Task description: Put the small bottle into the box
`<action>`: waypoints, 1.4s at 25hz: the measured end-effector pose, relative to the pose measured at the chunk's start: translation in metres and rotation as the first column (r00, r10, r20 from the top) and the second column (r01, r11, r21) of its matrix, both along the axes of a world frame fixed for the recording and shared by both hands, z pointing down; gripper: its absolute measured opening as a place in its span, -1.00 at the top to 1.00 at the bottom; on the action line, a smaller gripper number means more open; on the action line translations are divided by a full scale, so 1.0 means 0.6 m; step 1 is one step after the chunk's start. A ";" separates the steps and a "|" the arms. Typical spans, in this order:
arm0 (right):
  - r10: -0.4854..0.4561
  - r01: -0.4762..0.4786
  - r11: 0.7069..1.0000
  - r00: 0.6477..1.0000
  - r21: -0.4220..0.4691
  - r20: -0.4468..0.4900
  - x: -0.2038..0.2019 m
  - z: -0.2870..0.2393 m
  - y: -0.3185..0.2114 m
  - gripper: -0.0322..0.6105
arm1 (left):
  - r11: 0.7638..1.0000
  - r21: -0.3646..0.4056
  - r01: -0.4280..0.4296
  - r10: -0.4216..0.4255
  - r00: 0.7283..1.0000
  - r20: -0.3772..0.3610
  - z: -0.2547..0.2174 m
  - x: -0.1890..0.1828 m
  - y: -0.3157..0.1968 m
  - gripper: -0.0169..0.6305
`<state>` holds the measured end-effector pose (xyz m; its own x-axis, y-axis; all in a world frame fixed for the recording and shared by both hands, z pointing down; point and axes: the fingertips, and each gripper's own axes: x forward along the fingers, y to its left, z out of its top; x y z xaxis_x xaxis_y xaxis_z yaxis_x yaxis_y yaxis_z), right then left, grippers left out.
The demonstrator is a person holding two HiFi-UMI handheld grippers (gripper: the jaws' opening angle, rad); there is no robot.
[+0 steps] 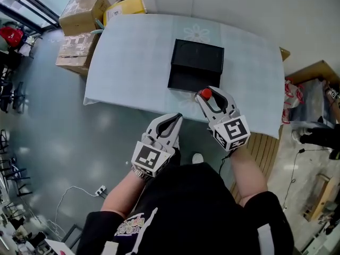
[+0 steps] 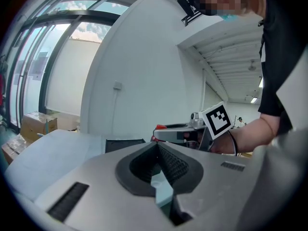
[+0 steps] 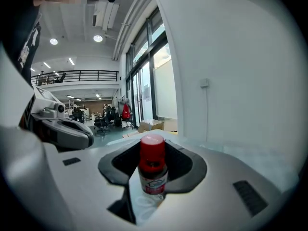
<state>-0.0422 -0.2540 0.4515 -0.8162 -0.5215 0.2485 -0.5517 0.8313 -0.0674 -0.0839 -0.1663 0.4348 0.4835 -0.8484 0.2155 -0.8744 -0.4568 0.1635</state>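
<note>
The right gripper (image 1: 207, 98) was clamped on the bottle (image 3: 152, 170), upright between its jaws. The box (image 1: 195, 65) lay just ahead, so it should go forward, level, then low inside before release. The left gripper (image 1: 171, 122) was closed and empty.

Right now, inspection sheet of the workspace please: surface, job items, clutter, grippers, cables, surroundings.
Surface: table under a pale cloth, bare apart from the box.
Job's things: black box on the table, looks open; small bottle with a red cap, upright between the right gripper's jaws, just short of the box's near edge, not in it.
Clutter: nothing seen on the table.
Grippers: right gripper shut on the small bottle; left gripper shut, empty, off the table's near edge.
Cables: white cable on the floor at left; thin dark cable at right.
Surroundings: cardboard boxes by the table's far left corner.
</note>
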 end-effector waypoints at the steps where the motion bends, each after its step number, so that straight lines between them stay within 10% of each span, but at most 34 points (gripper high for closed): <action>1: 0.006 -0.006 1.000 1.000 -0.007 -0.004 -0.007 0.007 -0.012 0.41 | 1.000 -0.013 -0.001 0.001 1.000 0.002 0.006 -0.010 -0.010 0.93; 35: 0.065 -0.093 0.991 0.965 -0.099 -0.254 -0.089 0.267 -0.177 0.41 | 0.995 -0.081 -0.051 0.054 0.998 0.028 0.126 -0.125 -0.163 0.93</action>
